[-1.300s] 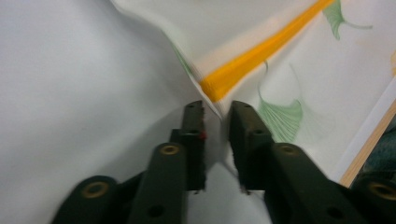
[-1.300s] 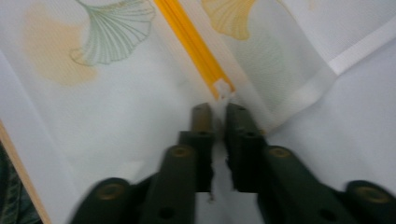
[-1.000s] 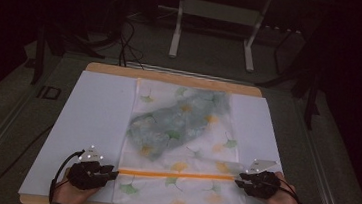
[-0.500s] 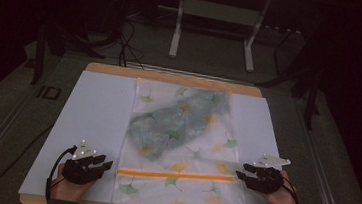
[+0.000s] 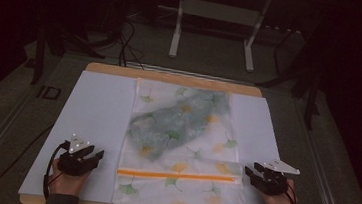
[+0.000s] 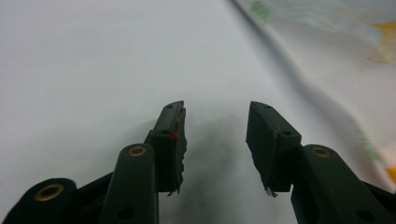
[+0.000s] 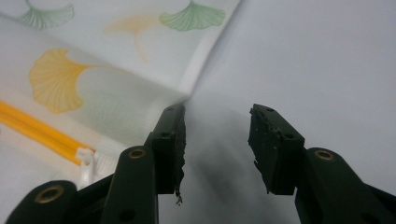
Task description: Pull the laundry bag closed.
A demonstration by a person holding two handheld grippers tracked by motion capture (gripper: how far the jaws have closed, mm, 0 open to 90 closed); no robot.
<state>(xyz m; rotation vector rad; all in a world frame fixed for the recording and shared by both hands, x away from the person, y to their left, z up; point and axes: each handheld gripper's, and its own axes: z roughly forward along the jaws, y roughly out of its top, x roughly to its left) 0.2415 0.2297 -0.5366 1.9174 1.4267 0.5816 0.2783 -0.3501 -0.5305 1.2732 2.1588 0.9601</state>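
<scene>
A white mesh bag (image 5: 199,154) printed with ginkgo leaves lies flat on the white sheet (image 5: 98,109). An orange zipper (image 5: 177,175) runs across its near end, and a blue-grey cloth (image 5: 177,119) shows through the mesh. My left gripper (image 5: 98,155) rests on the sheet just left of the bag. Its jaws have just been opening and stand open with nothing between them (image 6: 215,109); the bag's edge (image 6: 327,46) lies to their right. My right gripper (image 5: 249,170) sits off the bag's right edge. It has also just opened and holds nothing (image 7: 217,112), and the bag's corner (image 7: 93,93) and zipper end (image 7: 32,123) lie beside its left jaw.
The sheet covers a wooden tabletop (image 5: 171,75) whose edge shows at the far side. Beyond the table a metal stand (image 5: 175,41) and cables sit on a dark floor. A person's hands hold both grippers at the near edge.
Both grippers have let go of the zipper's ends and drawn outward, away from the bag, with their jaws spreading. The bag lies where it was.
</scene>
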